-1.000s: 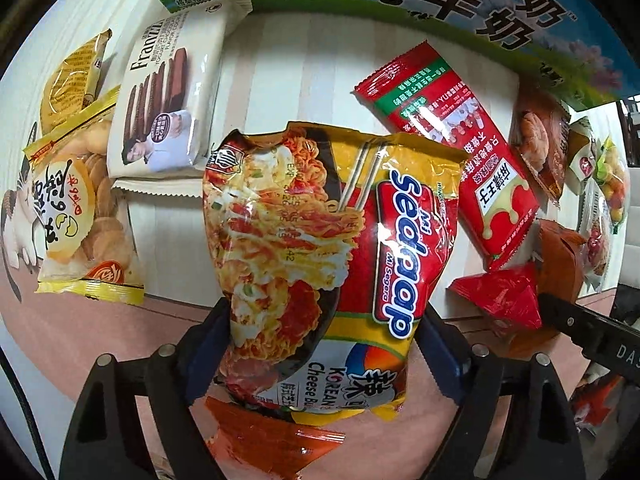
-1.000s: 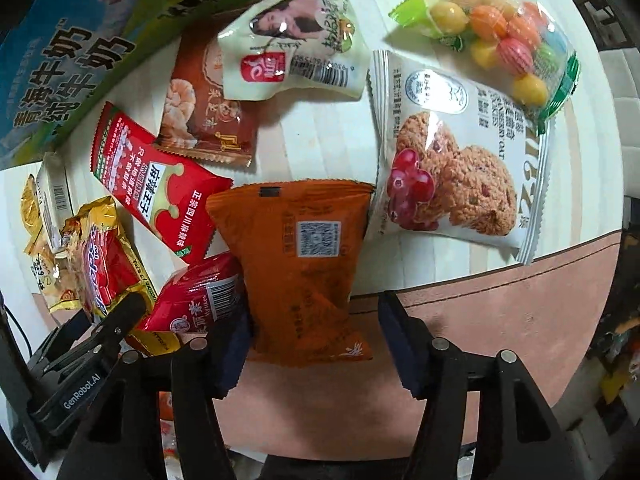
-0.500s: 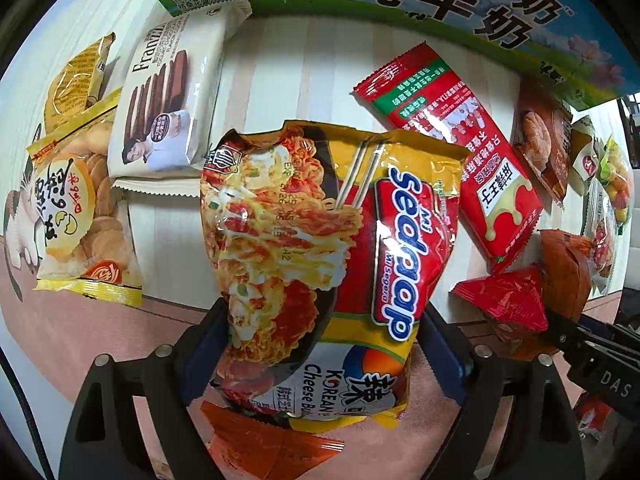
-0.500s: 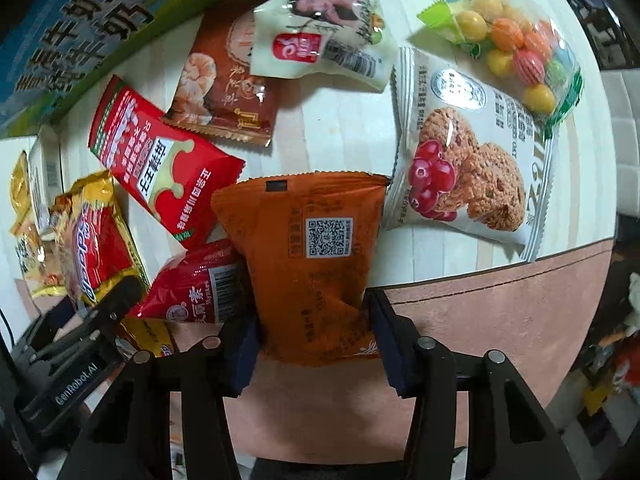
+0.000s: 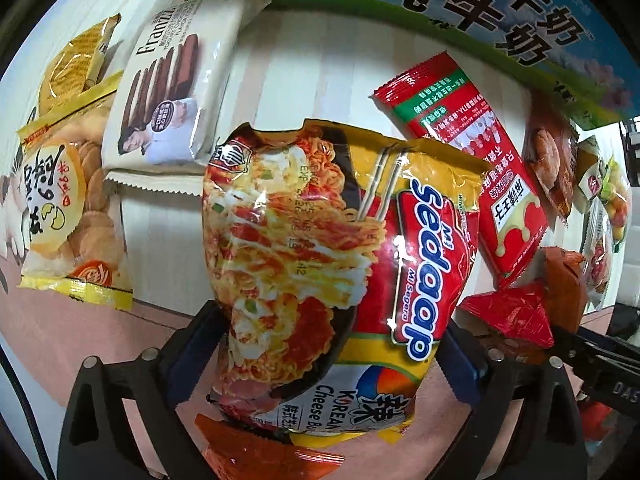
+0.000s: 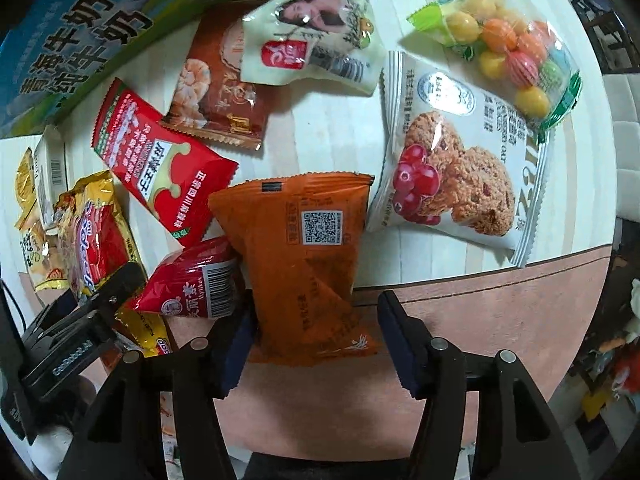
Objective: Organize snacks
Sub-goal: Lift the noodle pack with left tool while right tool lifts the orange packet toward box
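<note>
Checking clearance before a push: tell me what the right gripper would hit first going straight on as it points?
Probably the orange foil snack packet, already between the opening jaws of the right gripper; under it, the pink table surface. Depth is unclear.

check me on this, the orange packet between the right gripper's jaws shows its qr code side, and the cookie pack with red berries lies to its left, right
Not quite. In the right wrist view the orange packet does show its QR code side, but the cookie pack with red berries lies to its right. On its left are the small red packet and the long red sachet.
</note>
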Motion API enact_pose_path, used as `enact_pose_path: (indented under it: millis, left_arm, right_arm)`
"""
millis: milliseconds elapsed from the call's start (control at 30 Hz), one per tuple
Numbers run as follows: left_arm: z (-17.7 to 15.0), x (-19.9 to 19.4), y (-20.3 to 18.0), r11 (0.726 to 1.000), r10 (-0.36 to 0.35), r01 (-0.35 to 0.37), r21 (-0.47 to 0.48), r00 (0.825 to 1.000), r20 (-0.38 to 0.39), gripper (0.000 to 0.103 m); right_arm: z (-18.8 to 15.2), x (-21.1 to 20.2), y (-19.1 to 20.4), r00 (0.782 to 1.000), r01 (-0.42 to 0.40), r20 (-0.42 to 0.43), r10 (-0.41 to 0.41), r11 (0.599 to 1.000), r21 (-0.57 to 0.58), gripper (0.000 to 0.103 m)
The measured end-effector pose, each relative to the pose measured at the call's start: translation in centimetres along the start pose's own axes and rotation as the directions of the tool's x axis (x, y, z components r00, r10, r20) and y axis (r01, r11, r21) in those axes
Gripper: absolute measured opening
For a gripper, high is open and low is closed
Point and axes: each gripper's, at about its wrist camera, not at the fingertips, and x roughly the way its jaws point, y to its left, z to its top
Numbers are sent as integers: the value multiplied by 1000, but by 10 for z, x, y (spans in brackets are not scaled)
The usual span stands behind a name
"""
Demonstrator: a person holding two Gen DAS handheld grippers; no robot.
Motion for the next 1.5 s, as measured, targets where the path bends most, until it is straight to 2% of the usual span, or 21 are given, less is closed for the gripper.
enact_pose_path:
  millis: [67, 167, 367, 500, 600, 867, 1100, 1200, 1333, 1500]
  left_arm:
    - [0, -2, 1, 1000, -1, 1, 2, 1000, -2, 89]
    - [-1, -3, -1, 1000, 11, -11, 5, 1000, -9, 88]
    - [-6, -9, -11, 999, 46, -47, 15, 999, 14, 88]
    - [-11, -20, -27, 997, 70, -70, 12, 997, 39, 88]
    - [-17, -36, -33, 997, 80, -80, 0, 995, 67, 88]
    - [-33, -94, -35, 998, 52, -48, -34, 986, 156, 88]
    - [-48, -150, -49, 1000, 21, -17, -19, 964, 267, 88]
    - [-47, -173, -55, 1000, 1, -3, 9, 953, 302, 88]
    - [-31, -198, -64, 998, -39, 21, 56, 944, 328, 88]
    - [13, -223, -64, 991, -87, 49, 121, 940, 331, 88]
  right_arm:
    - [-2, 4, 0, 1000, -10, -8, 10, 1000, 12, 63]
    - [-3, 15, 1, 1000, -2, -8, 3, 1000, 10, 63]
    - [-19, 13, 5, 999, 8, 39, -8, 1000, 3, 49]
    - [-32, -14, -3, 997, 23, 79, -21, 1000, -22, 45]
    - [-40, -24, -8, 996, -2, 94, 5, 1000, -27, 44]
    - [-73, -76, -25, 985, -70, 154, 79, 996, -63, 43]
    - [-98, -134, -40, 961, -136, 225, 161, 983, -122, 43]
    - [-92, -159, -36, 948, -157, 254, 190, 977, -144, 43]
    - [-82, -192, -17, 926, -181, 301, 229, 967, -178, 43]
    - [-58, -224, 12, 899, -207, 351, 262, 961, -185, 43]
